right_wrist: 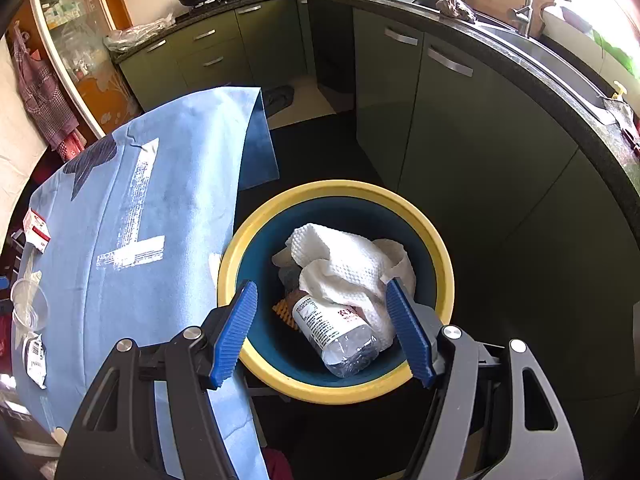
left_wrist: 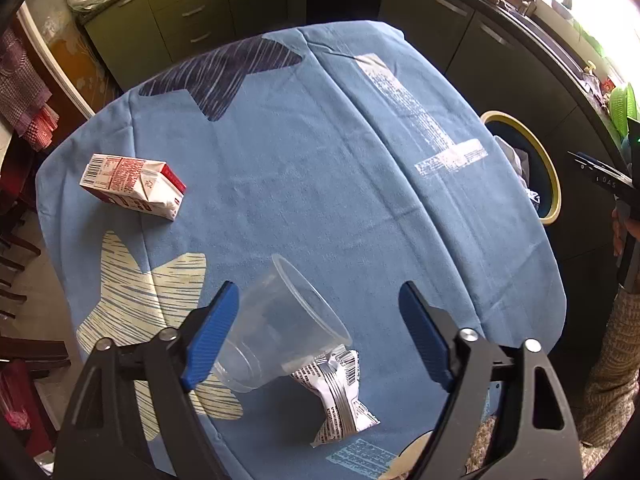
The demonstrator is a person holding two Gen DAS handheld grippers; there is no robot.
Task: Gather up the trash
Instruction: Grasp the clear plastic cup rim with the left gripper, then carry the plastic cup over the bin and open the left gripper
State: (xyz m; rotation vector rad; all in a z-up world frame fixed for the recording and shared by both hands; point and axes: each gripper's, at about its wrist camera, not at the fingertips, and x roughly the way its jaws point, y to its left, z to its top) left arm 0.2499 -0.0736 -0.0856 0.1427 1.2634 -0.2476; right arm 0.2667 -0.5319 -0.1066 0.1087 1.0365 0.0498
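Observation:
A clear plastic cup (left_wrist: 280,328) lies on its side on the blue tablecloth (left_wrist: 320,160), resting against a crumpled black-and-white wrapper (left_wrist: 340,396). My left gripper (left_wrist: 320,292) hovers over the cup, open; its left pad overlaps the cup's base, while the right pad stands well clear. A red and white carton (left_wrist: 134,186) lies at the table's left. My right gripper (right_wrist: 320,286) is open and empty above the yellow-rimmed blue bin (right_wrist: 336,188), which holds a paper towel (right_wrist: 344,260) and a plastic bottle (right_wrist: 340,336).
The bin (left_wrist: 548,168) stands on the floor just off the table's right edge. Dark green kitchen cabinets (right_wrist: 440,120) curve behind it, with a sink and a stove on the counter. A person's sleeve (left_wrist: 616,360) is at the right. Chairs stand at the table's left.

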